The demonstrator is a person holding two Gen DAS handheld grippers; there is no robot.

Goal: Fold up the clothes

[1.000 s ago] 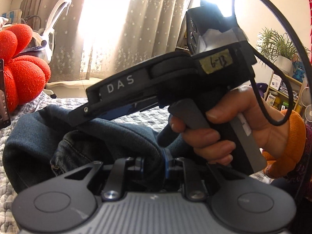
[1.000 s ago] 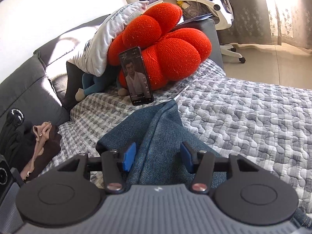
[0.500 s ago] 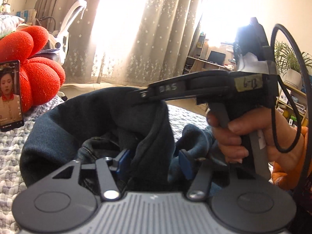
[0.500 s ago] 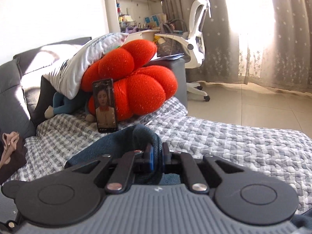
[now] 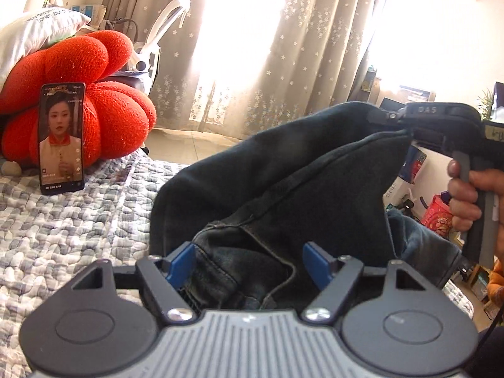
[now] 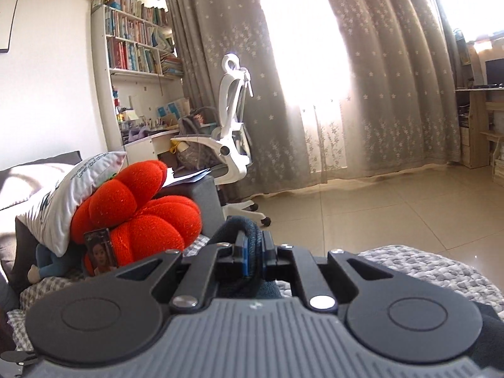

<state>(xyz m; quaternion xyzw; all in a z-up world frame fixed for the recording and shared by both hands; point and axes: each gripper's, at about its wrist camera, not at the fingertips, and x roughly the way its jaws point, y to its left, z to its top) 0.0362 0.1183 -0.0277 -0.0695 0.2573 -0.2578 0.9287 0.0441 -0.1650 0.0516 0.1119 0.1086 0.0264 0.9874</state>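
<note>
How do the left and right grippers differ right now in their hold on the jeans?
The left gripper stands open, denim lying loose between its blue pads; the right gripper is shut, pinching a fold of the jeans. The left sits low near the quilt; the right holds its edge lifted, the cloth hanging from it in the left wrist view. Both have the same black frame and blue pads.
</note>
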